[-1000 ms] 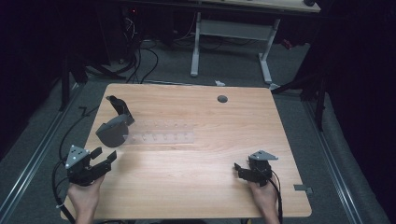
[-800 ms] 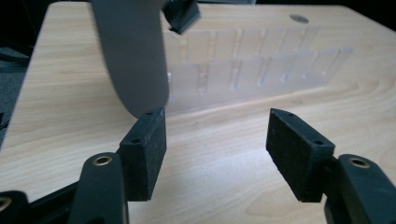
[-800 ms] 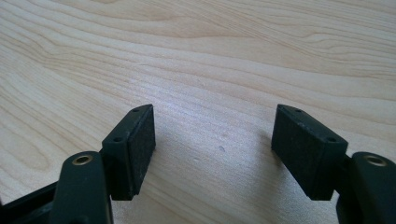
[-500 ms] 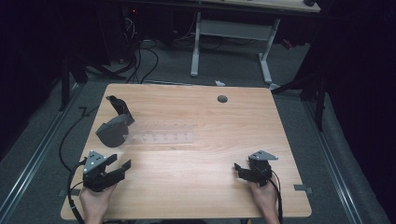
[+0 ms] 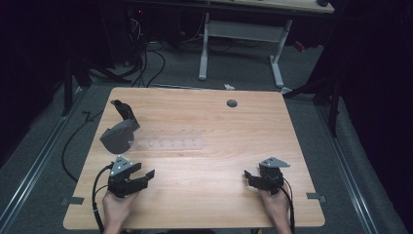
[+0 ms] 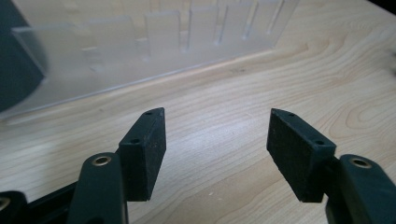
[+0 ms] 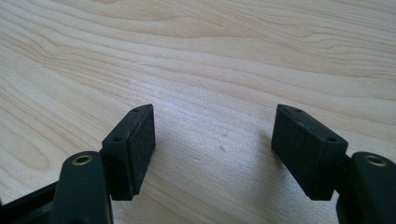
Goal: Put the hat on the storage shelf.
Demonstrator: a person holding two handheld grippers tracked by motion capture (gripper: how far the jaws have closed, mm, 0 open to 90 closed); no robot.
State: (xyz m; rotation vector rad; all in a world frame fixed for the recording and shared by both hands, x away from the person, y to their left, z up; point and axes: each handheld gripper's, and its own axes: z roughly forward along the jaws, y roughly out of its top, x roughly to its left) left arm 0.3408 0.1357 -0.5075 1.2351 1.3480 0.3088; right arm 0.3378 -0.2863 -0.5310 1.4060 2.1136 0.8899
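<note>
On the pale wooden worktop (image 5: pixel 209 122) a clear plastic rack (image 5: pixel 168 138) lies flat near the middle-left, a long see-through tray with rows of small slots, and a dark grey device (image 5: pixel 119 134) with a rounded body and a black arm sticking up toward the far edge sits touching its left end. The left hand-held gripper (image 5: pixel 141 176) is over the near-left part of the worktop, held by the person's left hand (image 5: pixel 116 207), with a grey three-cornered plate on top and a black cable looping off its near side. It points toward the rack and is near it but apart from it. In the left gripper view its two black jaws stand wide apart with bare wood grain between them, so it is released and grasps nothing; the clear plastic rack (image 6: pixel 154 51) fills the upper part of that view just ahead of the jaws, its upright dividers showing faintly, and the edge of the dark grey device (image 6: pixel 16 60) shows at the far left. The right hand-held gripper (image 5: pixel 252 178) is over the near-right part of the worktop, held by the person's right hand (image 5: pixel 276 207), well apart from the rack and pointing leftward across the wood. In the right gripper view its jaws are likewise spread wide with only bare worktop (image 7: pixel 210 60) between and ahead of them, so it too is released and empty. A small round dark hole (image 5: pixel 232 103) sits in the worktop near the far edge, away from both grippers.
</note>
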